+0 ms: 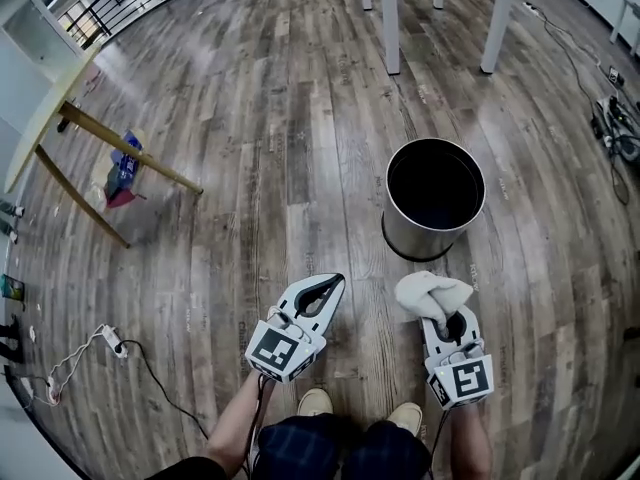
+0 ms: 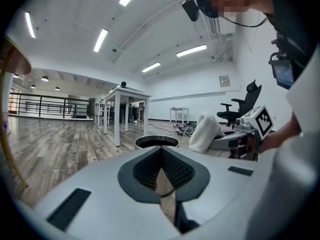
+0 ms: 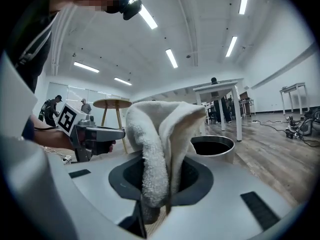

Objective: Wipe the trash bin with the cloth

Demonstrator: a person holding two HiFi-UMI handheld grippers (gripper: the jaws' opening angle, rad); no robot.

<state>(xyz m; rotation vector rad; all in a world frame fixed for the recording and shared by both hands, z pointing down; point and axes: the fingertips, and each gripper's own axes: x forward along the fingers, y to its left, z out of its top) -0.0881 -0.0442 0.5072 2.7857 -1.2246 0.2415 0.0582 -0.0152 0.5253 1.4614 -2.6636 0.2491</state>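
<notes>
Wood floor [image 1: 250,118]: right hand-held gripper [image 1: 440,313] clamps cloth [image 1: 430,293] (bin [image 1: 433,200] near).

There is one trash bin [image 1: 434,211] and one cloth [image 1: 432,295]. Two grippers show: the left gripper [image 1: 333,283] and the right gripper [image 1: 446,318]. There are two shoes [image 1: 315,401], four white desk legs [image 1: 390,18] and one power strip [image 1: 110,340].

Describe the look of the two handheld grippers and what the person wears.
Both the left gripper and right gripper have pale grey, wedge-shaped shells with black ribbed inner faces around a teardrop opening. Each carries a white cube printed with black square markers. The person wears dark plaid legwear and light shoes; the forearms are bare.
</notes>
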